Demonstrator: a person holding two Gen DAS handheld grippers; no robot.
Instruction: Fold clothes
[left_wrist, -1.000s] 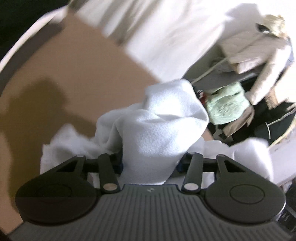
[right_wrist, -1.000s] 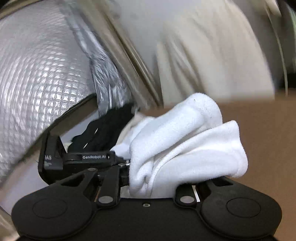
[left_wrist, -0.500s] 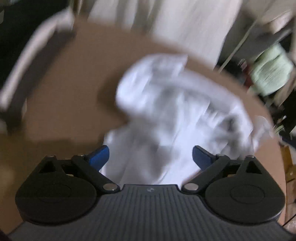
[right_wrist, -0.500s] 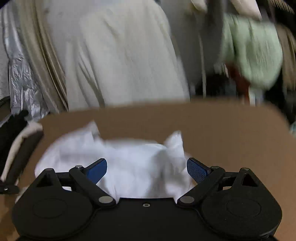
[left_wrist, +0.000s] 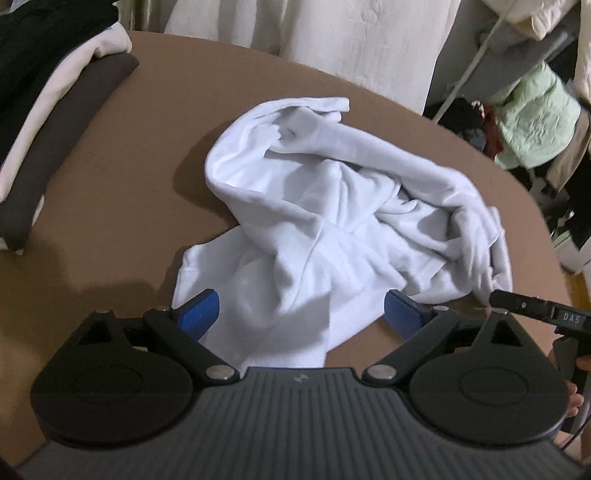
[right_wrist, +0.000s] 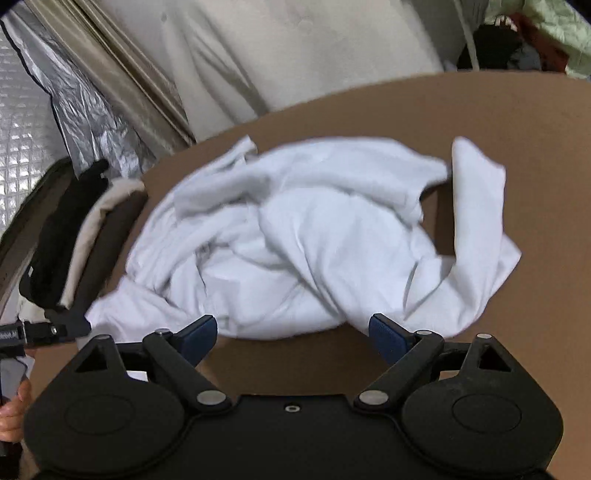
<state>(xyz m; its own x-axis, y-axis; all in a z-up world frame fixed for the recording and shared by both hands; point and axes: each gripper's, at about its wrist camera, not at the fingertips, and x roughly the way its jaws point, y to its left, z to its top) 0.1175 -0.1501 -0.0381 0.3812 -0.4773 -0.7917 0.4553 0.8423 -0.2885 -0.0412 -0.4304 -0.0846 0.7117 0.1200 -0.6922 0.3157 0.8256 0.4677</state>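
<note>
Just ahead of both tongs lies the crumpled white fleece garment (left_wrist: 332, 206) on the brown oval tabletop (left_wrist: 122, 177) — a heap, nothing folded yet. The left gripper (left_wrist: 301, 310) has just sprung wide, its blue pads straddling the near hem without pressing it; the right gripper (right_wrist: 291, 334) stands wide too, empty, just short of the cloth. Long axis runs crosswise — left tongs nearer, I'd judge.
</note>
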